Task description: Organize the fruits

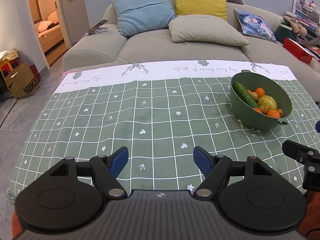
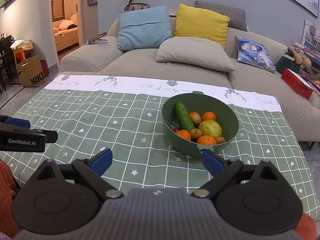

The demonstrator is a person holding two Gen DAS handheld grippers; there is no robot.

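Round matte green bowl [image 2: 200,108] holds bumpy cucumber [image 2: 183,117] (perhaps kiwis too).

One green bowl [image 2: 224,112] stands on the surface [image 2: 100,132], which is covered by one checked cloth. The bowl contains one cucumber [image 2: 183,117], one large yellow-green round fruit [image 2: 211,129], four oranges (nearest one [image 2: 207,140]), and three brown kiwifruit (one at [image 2: 196,133]); a small red item [image 2: 175,130] at the bowl's left wall is too hidden to identify. Two grippers are visible: left gripper [image 1: 160,161] and right gripper [image 2: 157,161], each with two blue-padded fingers [image 2: 103,160]. Behind, one sofa [image 2: 140,64] carries five cushions: blue, yellow, grey, beige and printed. One paper bag [image 2: 32,73] stands on the floor.
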